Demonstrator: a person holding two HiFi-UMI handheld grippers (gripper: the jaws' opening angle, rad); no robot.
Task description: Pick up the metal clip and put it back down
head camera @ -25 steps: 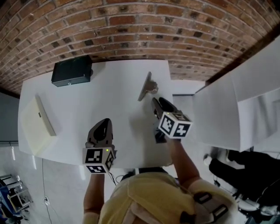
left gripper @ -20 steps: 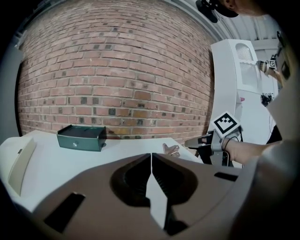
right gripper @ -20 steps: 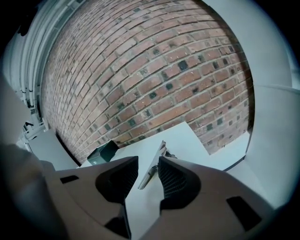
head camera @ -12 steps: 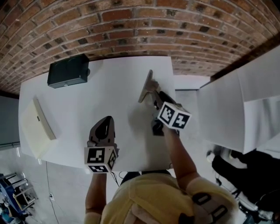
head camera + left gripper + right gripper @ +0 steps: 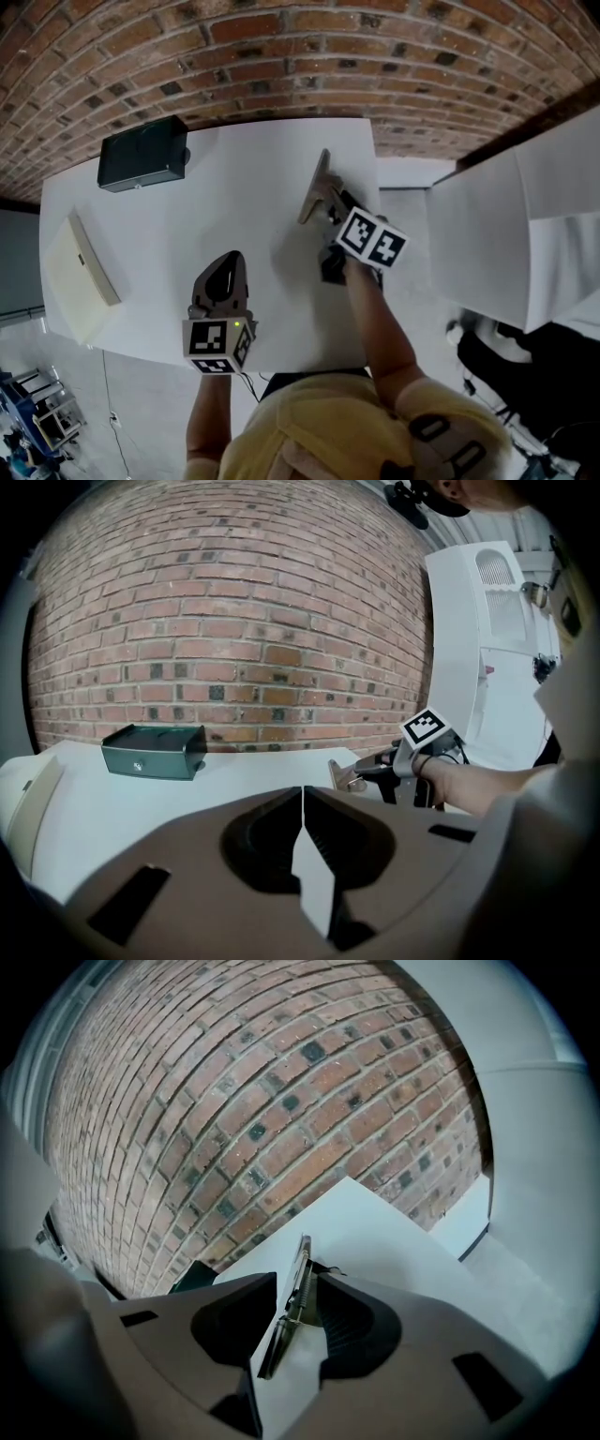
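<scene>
Nearest, the left gripper (image 5: 302,799) hangs over the white worktop (image 5: 141,225), jaws together, empty; farther on, the right gripper (image 5: 300,1297) has its jaws clamped on the thin grey metal clip (image 5: 317,186), low over the worktop; a weak pinch could let it slip and fall.

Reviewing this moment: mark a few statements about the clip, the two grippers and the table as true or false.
1. The metal clip stands between the jaws of the right gripper. True.
2. The left gripper holds the dark box. False: its jaws are together on nothing, and the box sits apart at the far left corner of the table.
3. A brick wall runs behind the table. True.
4. The cream flat object lies beside the clip. False: it lies at the table's left edge, and the clip is near the right edge.
</scene>
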